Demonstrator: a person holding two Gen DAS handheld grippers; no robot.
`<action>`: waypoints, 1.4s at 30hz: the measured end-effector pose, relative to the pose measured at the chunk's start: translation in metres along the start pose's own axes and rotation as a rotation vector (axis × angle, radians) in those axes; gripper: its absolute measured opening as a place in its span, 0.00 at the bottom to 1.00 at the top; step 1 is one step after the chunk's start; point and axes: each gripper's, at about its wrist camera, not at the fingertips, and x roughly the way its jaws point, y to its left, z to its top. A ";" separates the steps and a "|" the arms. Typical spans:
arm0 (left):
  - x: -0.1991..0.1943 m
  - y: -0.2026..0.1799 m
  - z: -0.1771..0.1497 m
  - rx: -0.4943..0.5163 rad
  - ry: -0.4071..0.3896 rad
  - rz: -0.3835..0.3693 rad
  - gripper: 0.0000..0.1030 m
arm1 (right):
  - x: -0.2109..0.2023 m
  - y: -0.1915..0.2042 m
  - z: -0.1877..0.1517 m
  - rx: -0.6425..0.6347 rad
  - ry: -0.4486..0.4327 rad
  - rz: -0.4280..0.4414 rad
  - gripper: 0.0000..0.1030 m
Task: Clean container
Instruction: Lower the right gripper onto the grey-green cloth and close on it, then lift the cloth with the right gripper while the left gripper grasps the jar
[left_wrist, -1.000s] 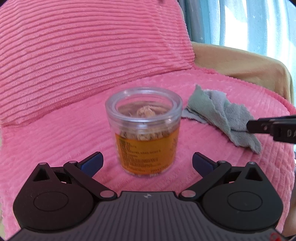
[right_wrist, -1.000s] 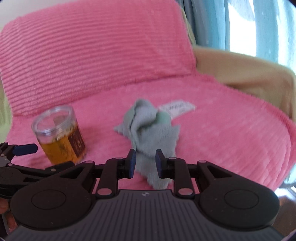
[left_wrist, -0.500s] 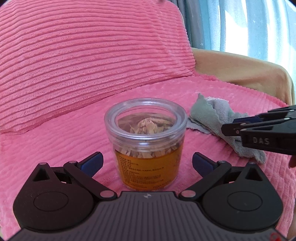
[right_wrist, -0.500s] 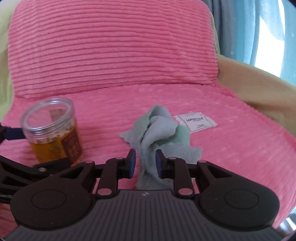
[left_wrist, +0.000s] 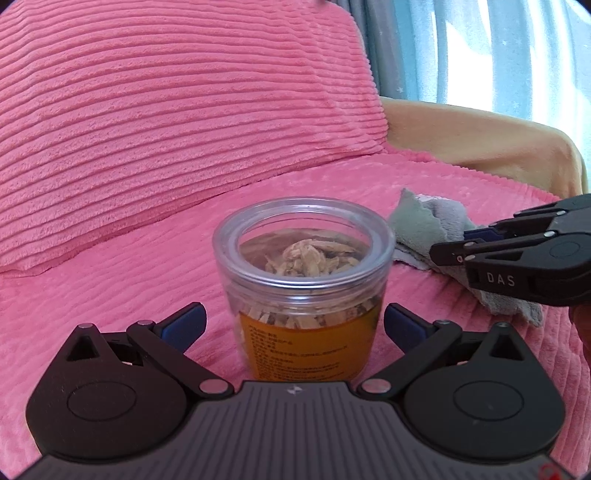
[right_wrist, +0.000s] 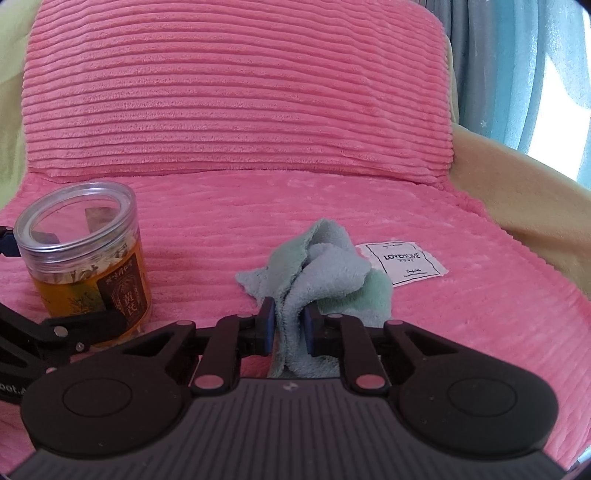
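A clear plastic jar (left_wrist: 303, 280) with an orange label and a clear lid stands upright on the pink seat cushion (left_wrist: 110, 277); dried pieces show inside. My left gripper (left_wrist: 293, 325) is open, one finger on each side of the jar's lower body, with a small gap on the left. The same jar (right_wrist: 85, 254) shows at the left of the right wrist view, a left-gripper finger (right_wrist: 92, 325) across its base. My right gripper (right_wrist: 290, 325) is shut on a fold of a crumpled grey-green cloth (right_wrist: 325, 269), to the jar's right. That gripper (left_wrist: 461, 247) and cloth (left_wrist: 424, 225) also appear in the left wrist view.
A white printed label (right_wrist: 402, 262) lies on the seat just behind the cloth. A ribbed pink back cushion (right_wrist: 236, 92) rises behind. A beige armrest (right_wrist: 517, 192) borders the right side, with blue curtains (right_wrist: 517, 74) beyond.
My left gripper has moved forward until the jar sits between its open fingers. My right gripper has narrowed onto the cloth fold and swung to face the backrest.
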 end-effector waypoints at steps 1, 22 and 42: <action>0.000 -0.001 0.000 0.006 -0.001 -0.001 1.00 | -0.001 0.000 0.000 0.001 -0.002 0.001 0.08; 0.005 0.000 0.004 0.006 -0.028 -0.005 0.98 | -0.049 -0.016 0.020 0.168 -0.205 0.087 0.06; -0.003 -0.001 0.005 0.021 -0.049 -0.123 0.83 | -0.074 -0.002 0.028 0.132 -0.278 0.413 0.06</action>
